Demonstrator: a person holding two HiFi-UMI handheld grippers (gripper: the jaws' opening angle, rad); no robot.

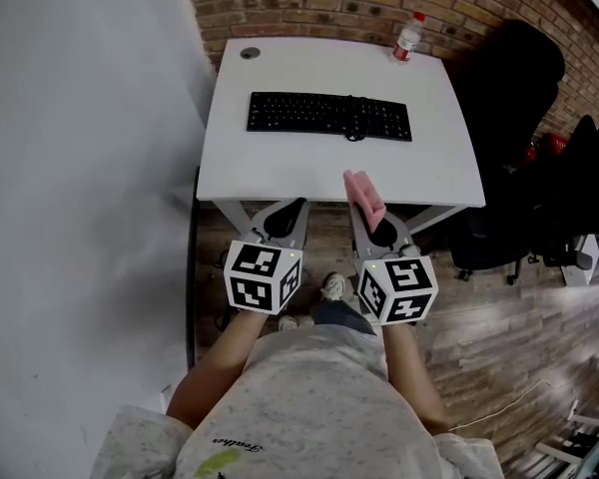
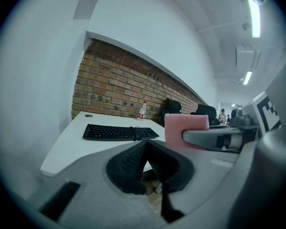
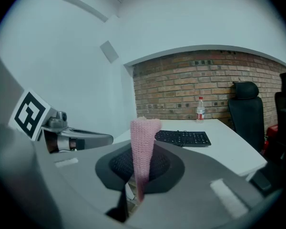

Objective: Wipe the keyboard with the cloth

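Head view: both forearms are held low and side by side in front of the person's body, just at the table's near edge. Left claw is pinched together, nothing between its jaws. Right claw is clamped on the pink cloth, which stands up out of the jaws. Keyboard lies well ahead, mid-table, untouched, with a bottle at the far right corner

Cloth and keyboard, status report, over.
Left gripper shut, empty. Right gripper shut on pink cloth, short of the table edge. Keyboard untouched mid-table. Bottle at far edge, path clear.
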